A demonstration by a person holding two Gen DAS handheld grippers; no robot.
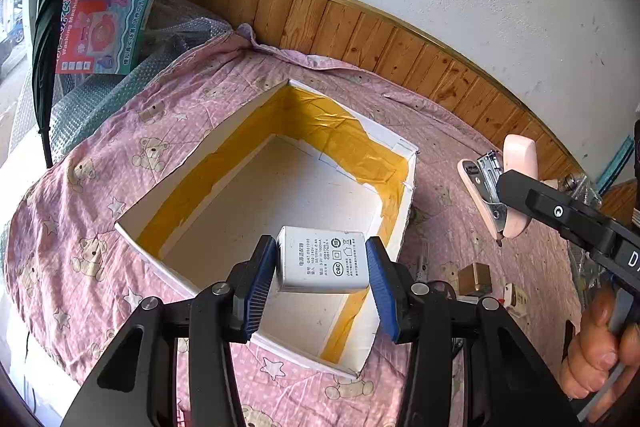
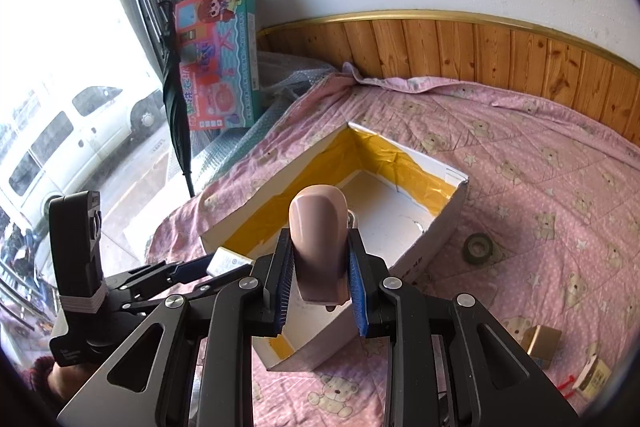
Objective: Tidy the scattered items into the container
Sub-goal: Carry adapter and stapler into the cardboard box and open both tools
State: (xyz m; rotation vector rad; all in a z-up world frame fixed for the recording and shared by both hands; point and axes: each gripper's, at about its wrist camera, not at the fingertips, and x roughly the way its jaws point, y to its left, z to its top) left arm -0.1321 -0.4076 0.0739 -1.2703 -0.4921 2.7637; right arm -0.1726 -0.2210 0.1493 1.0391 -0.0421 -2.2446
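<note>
An open white cardboard box (image 1: 408, 183) lined with yellow tape lies on a pink bear-print quilt. My left gripper (image 1: 322, 263) is shut on a white power adapter (image 1: 324, 261), held above the box's near edge. My right gripper (image 2: 320, 263) is shut on a pink stapler (image 2: 320, 239), which hangs over the near corner of the box (image 2: 444, 231). In the left wrist view the same stapler (image 1: 508, 187) hangs to the right of the box, clear of the quilt. The adapter (image 2: 228, 263) also shows at the left in the right wrist view.
On the quilt right of the box lie a roll of dark tape (image 2: 478, 247), a small gold box (image 2: 542, 341) and a small cream item (image 2: 594, 379). A toy carton (image 2: 220, 59), a folded umbrella (image 2: 176, 107) and bubble wrap stand at the far left. A wood-panelled wall (image 2: 500, 47) runs behind.
</note>
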